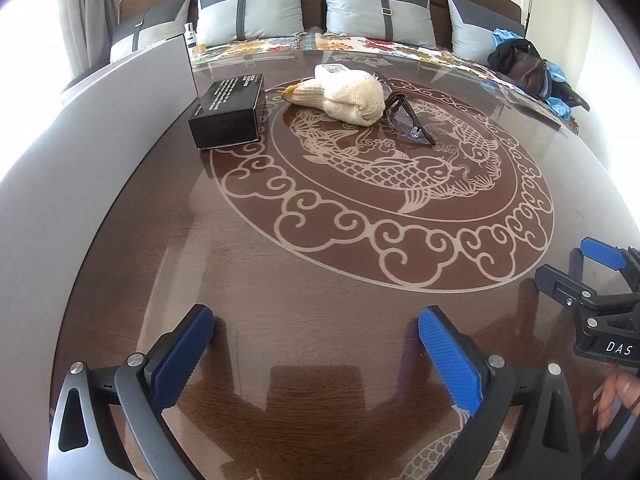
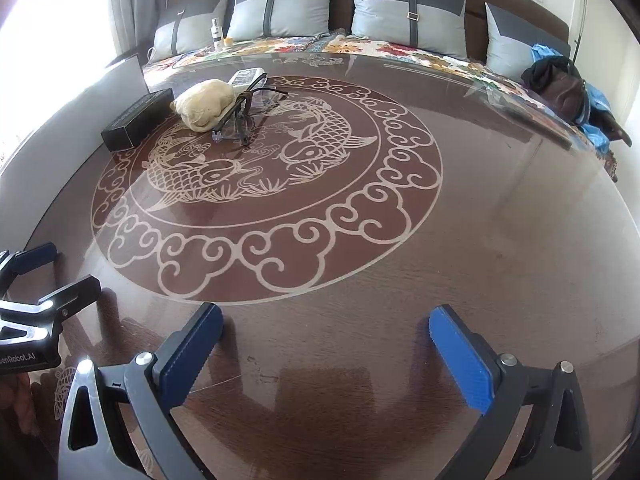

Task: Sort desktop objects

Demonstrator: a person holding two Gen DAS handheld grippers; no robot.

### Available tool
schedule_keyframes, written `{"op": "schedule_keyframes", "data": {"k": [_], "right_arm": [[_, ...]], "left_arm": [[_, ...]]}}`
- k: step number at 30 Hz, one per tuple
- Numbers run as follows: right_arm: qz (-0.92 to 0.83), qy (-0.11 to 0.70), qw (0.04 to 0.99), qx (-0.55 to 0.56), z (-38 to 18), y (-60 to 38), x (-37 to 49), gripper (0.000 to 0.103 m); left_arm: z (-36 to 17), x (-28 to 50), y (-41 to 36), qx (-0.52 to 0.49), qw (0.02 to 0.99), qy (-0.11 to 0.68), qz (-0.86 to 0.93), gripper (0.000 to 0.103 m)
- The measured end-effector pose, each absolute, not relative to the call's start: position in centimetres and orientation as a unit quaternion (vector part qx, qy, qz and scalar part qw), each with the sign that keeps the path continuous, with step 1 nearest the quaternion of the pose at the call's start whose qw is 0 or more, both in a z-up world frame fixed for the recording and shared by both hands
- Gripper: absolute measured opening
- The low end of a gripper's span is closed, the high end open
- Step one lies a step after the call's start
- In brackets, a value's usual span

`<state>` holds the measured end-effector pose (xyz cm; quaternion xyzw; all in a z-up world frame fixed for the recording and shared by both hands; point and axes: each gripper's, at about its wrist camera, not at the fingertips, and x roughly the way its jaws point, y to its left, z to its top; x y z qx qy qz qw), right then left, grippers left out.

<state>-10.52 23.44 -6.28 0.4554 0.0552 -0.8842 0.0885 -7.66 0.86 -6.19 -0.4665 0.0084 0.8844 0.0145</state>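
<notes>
Your left gripper (image 1: 316, 344) and right gripper (image 2: 326, 344) both hang spread and empty over the bare near part of the glass table (image 1: 320, 280), well apart from the black box (image 1: 228, 110), knitted glove (image 1: 344, 96) and glasses (image 1: 408, 118) clustered at its far side, while only your right view shows the remote (image 2: 246, 77) behind the glove clearly.

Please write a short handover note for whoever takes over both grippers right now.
Left gripper: open, empty, low over the near table edge.
Right gripper: open, empty, alongside it.
Things: black box, cream knitted glove, folded glasses touching the glove, and a white remote behind it, all clustered at the far left of the glass table.
Done: nothing appears sorted.
Left: all four items.
</notes>
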Motion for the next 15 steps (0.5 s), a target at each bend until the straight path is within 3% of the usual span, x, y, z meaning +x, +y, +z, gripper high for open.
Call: {"op": "schedule_keyframes", "data": {"k": [15], "right_arm": [[-0.885, 0.060, 0.086, 0.453, -6.16, 23.30, -10.32, 0.103]], "left_arm": [[-6.10, -7.70, 0.93, -0.466, 0.017, 0.007, 0.885, 0.103]]}}
